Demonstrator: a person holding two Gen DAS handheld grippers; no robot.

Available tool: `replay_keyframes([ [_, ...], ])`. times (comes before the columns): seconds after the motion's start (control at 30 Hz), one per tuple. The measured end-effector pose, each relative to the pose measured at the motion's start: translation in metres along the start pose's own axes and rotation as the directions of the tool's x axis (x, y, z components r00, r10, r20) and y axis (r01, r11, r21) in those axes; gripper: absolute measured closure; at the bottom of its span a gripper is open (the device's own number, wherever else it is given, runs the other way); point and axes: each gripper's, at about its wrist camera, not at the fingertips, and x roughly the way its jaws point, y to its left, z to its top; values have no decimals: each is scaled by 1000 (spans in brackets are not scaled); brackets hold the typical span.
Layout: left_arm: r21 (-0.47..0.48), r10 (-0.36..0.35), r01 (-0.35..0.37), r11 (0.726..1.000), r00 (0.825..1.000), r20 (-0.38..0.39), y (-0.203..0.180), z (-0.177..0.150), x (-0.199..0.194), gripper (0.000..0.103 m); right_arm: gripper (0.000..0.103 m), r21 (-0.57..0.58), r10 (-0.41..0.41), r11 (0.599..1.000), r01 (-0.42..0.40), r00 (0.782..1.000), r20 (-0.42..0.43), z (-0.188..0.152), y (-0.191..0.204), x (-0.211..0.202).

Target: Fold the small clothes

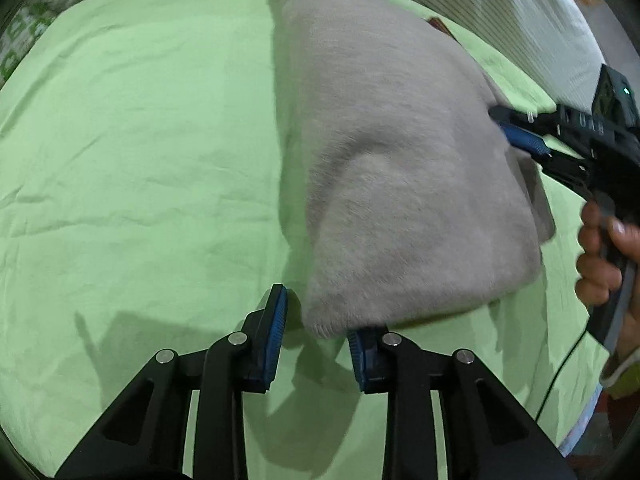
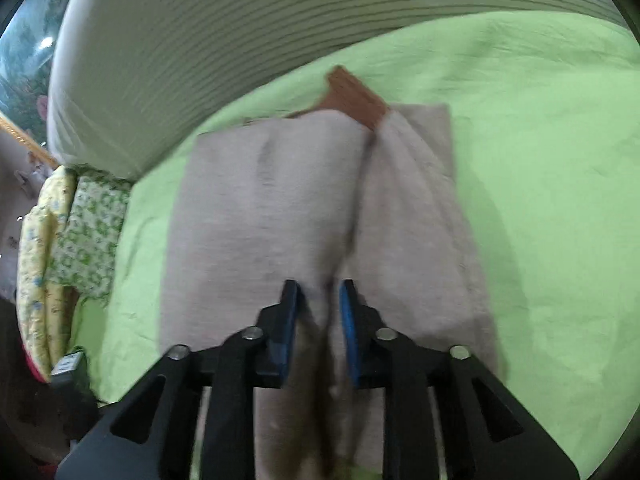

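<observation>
1. Left wrist view puts the left gripper (image 1: 316, 332) low over the bed, its two blue-padded fingers spread apart; a near corner of the grey garment (image 1: 400, 168) hangs between them, over the right-hand pad, with a clear gap to the other pad, so it is not pinched.
2. Seen from that side, the right gripper (image 1: 516, 136) reaches in at the garment's far right edge, and one of its blue pads lies against the fabric; a hand (image 1: 604, 256) is wrapped round its grip.
3. From the right wrist view, the right gripper (image 2: 320, 320) has its pads drawn close with a raised fold of the garment (image 2: 272, 208) caught between them, clamped on the cloth.
4. The garment is part lifted and bunched along that fold, its far end lying flat on the green sheet (image 1: 140, 140).
5. A rust-coloured piece (image 2: 354, 96) shows at the garment's far edge; whether it is lining or a separate item I cannot tell.
6. Beyond the garment, a striped pillow (image 2: 208, 52) rests at the edge of the sheet.
7. Left of the garment, past the sheet's edge, sits a floral quilted cloth (image 2: 92, 232).
</observation>
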Motion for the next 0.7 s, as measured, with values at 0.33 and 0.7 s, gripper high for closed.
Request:
replay_keyframes([
  [0.33, -80, -70, 78, 994, 992, 101, 12, 1, -53, 56, 41, 23, 67, 998, -66, 998, -18, 20, 7, 31],
  [0.7, -172, -91, 107, 979, 991, 97, -2, 56, -28, 55, 81, -80, 150, 985, -151, 988, -29, 24, 36, 15],
])
